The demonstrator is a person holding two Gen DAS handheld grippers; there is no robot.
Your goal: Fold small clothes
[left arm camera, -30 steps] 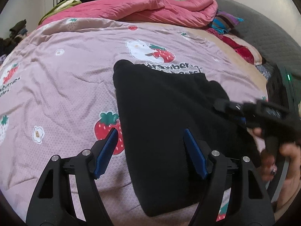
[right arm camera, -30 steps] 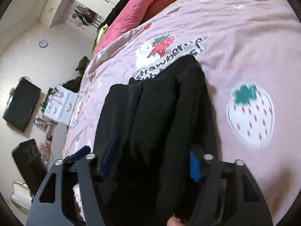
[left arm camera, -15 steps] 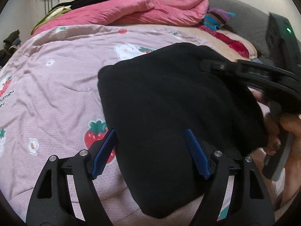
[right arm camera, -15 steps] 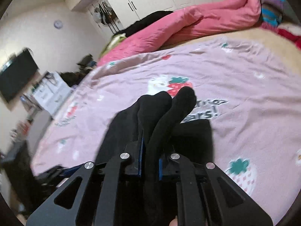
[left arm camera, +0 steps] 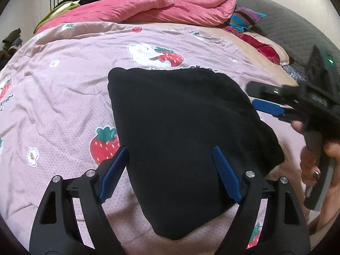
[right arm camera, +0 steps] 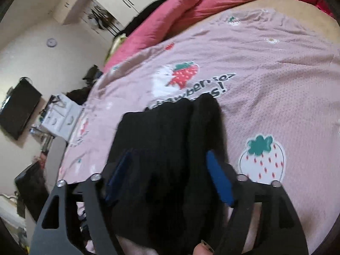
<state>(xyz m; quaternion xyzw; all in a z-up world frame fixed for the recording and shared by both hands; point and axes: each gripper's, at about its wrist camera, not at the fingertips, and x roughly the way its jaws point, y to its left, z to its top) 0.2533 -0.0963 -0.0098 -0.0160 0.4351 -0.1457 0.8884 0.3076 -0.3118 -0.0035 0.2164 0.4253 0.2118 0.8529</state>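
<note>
A bed spread with a pink strawberry-print quilted cover (left arm camera: 63, 97) carries a folded black knit garment (left arm camera: 180, 131) near its front edge. The left gripper (left arm camera: 170, 170) and right gripper (right arm camera: 170, 176) both spread their jaws, opening above the garment, gripping nothing.

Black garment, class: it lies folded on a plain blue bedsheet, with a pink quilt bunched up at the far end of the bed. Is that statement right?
Not quite. The sheet is not plain blue: it is pink, printed with strawberries and lettering, as the left wrist view shows. The rest stands: the black garment lies folded on it, and the pink quilt is bunched up at the far end.
</note>
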